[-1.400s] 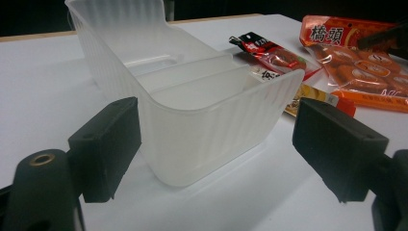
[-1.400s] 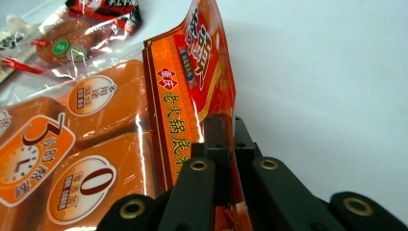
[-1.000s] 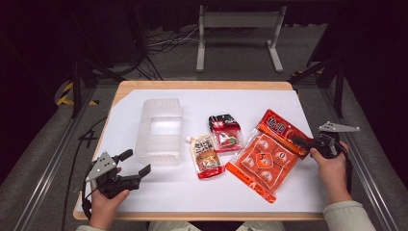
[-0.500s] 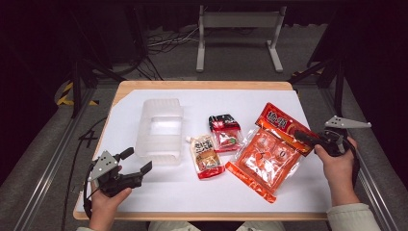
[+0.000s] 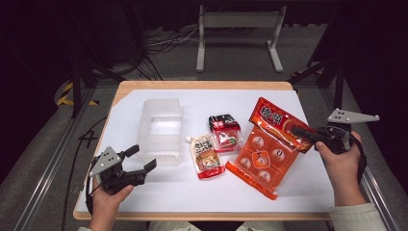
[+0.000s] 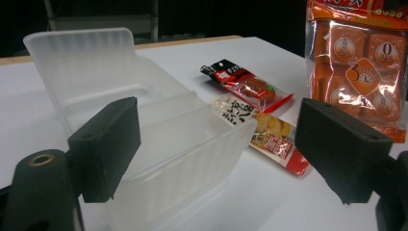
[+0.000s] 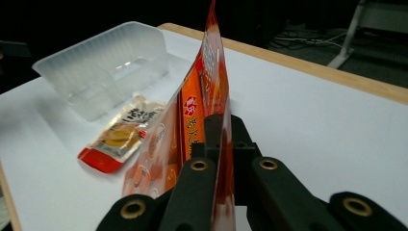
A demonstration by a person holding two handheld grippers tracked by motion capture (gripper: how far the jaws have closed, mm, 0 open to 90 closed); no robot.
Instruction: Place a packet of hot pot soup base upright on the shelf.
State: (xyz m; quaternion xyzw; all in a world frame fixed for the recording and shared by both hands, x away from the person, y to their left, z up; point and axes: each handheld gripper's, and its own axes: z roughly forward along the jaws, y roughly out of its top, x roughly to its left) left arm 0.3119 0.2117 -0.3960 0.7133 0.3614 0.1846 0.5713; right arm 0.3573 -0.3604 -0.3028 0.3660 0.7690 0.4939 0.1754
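Note:
My right gripper is shut on the right edge of a big orange snack bag and holds that edge up off the white table, while the bag's near corner rests on it. At the near left, my left gripper is open; its jaws have just been closing a little, with nothing between the pads. A clear plastic container stands empty just ahead of it. To the container's right lie a beige-and-red pouch and a red-and-black packet.
The white sheet covers a wooden table whose edge shows at the back. Dark floor, cables and a white stand lie beyond. Bare white surface runs along the near edge and the back.
My right gripper has risen with the orange bag, tilting its gripped edge higher off the table. The left hand has stayed in place, jaws slightly narrower.

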